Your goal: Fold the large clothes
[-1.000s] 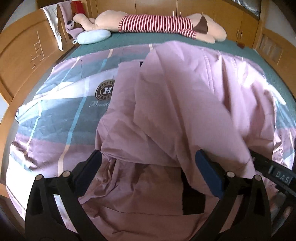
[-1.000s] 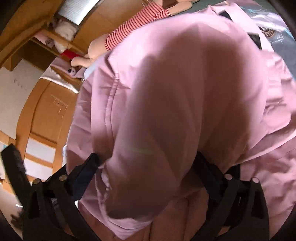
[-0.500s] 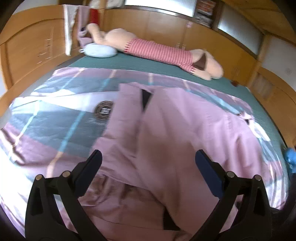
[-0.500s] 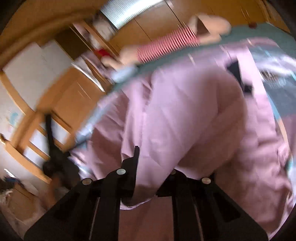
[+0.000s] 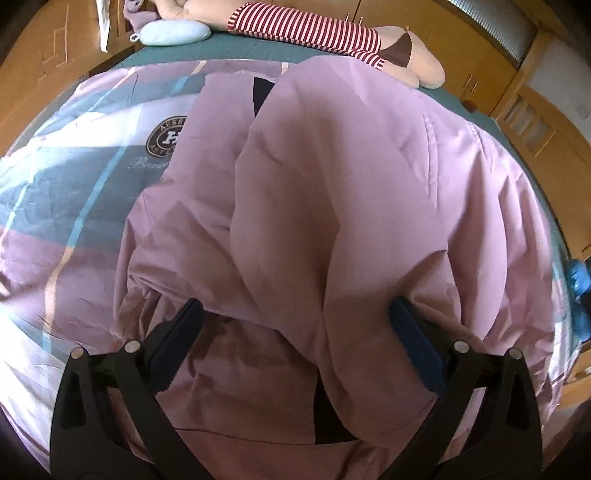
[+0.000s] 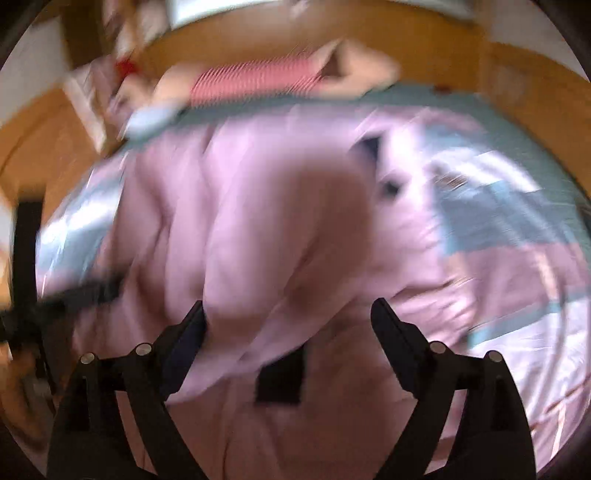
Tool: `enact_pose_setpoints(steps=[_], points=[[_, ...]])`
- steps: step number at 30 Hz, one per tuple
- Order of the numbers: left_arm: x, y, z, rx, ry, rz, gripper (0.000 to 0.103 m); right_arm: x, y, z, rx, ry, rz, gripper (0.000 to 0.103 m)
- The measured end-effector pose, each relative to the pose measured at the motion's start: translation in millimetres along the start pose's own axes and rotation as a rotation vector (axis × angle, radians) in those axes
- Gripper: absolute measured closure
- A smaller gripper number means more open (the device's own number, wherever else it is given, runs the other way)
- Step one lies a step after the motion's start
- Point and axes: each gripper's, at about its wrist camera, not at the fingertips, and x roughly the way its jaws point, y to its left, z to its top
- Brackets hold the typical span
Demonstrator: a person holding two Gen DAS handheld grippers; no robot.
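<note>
Bedspread shows wider around the pink garment; right tool now opening, unclamped; left tool spread wide.

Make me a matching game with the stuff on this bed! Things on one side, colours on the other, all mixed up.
Things:
1. big garment
2. small pillow
3. plush toy's shirt
4. round badge on the bedspread

Colours:
A. red and white stripes
B. dark with pale letters
C. pink
D. light blue

Pairs: 1-C, 2-D, 3-A, 4-B
</note>
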Motion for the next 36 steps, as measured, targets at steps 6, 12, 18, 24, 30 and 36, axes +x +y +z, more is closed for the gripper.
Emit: enact_pose_setpoints(steps=[6, 12, 18, 24, 30, 36], points=[[-5.2, -20.2, -5.4, 0.116, -0.063, 0.119, 0.002, 23.0, 40.6, 14.2, -0.18, -0.009, 0.077, 0.052], [-13.8, -31.0, -3.8, 0.196, -0.116, 0.162, 0.002, 90.9, 31.8, -48.1, -0.272, 0.221, -0.056, 0.053], [-14.8, -51.4, -13.4, 0.324, -0.167, 0.243, 0.002, 99.3, 28.6, -48.2, -0.232, 0.227, -0.044, 0.046], [24.1, -20.3, -7.7, 0.237, -0.015, 0.217, 0.002, 76.2, 22.9, -42.1, -0.223, 0.191, -0.013, 0.038], [31.7, -16.1, -9.8, 0.232, -0.018, 0.229, 0.002, 26.5, 5.1, -27.9, -0.124, -0.038, -0.005, 0.007], [16.0, -23.0, -12.1, 0.253, -0.041, 0.275, 0.002, 75.9, 9.4, -53.3, -0.197, 0.225, -0.091, 0.007]])
